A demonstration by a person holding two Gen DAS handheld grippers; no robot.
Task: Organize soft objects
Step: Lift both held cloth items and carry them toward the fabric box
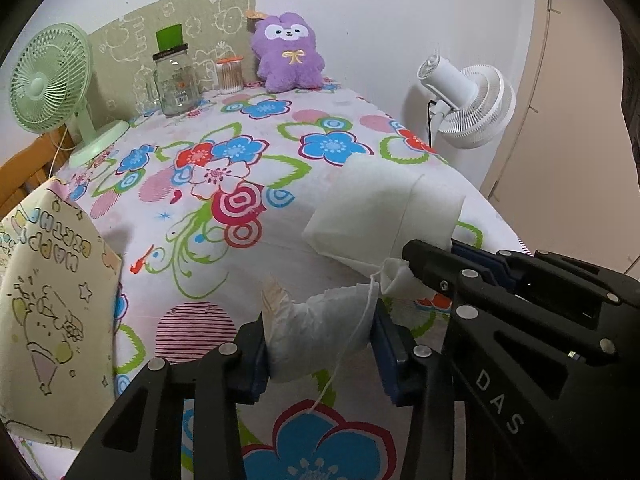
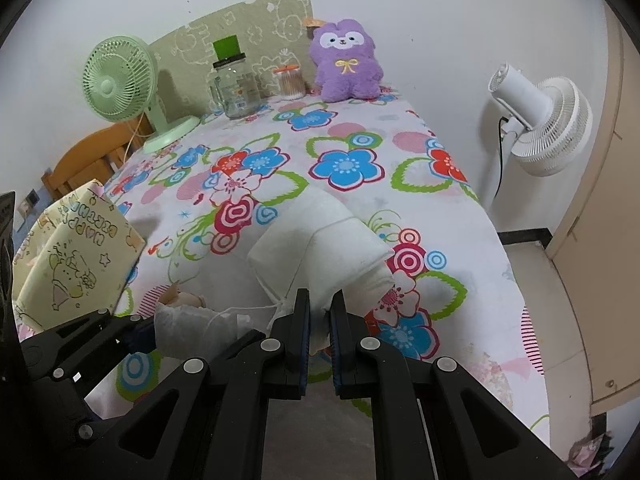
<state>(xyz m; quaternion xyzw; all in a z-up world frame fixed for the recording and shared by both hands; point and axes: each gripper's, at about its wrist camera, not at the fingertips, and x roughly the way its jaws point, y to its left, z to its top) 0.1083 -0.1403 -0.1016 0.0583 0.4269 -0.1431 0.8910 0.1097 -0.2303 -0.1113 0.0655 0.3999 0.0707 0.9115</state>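
Note:
A small crumpled white fabric pouch (image 1: 320, 330) with a brownish stain at its top sits between the pads of my left gripper (image 1: 320, 356), which is shut on it just above the floral tablecloth (image 1: 224, 208). A thin string (image 1: 340, 364) hangs from it. A larger white fabric pouch (image 2: 320, 236) lies on the cloth, and my right gripper (image 2: 320, 318) is shut on its near corner. In the left wrist view the right gripper (image 1: 434, 249) comes in from the right and pinches that corner of the large pouch (image 1: 384, 208). The left gripper (image 2: 136, 334) shows at the lower left of the right wrist view.
A pale paper gift bag (image 1: 52, 300) stands at the near left. At the back are a green desk fan (image 1: 48, 80), a glass jar (image 1: 176, 84), a swab container (image 1: 230, 76) and a purple plush (image 1: 290, 56). A white fan (image 1: 468, 100) stands beyond the table's right edge.

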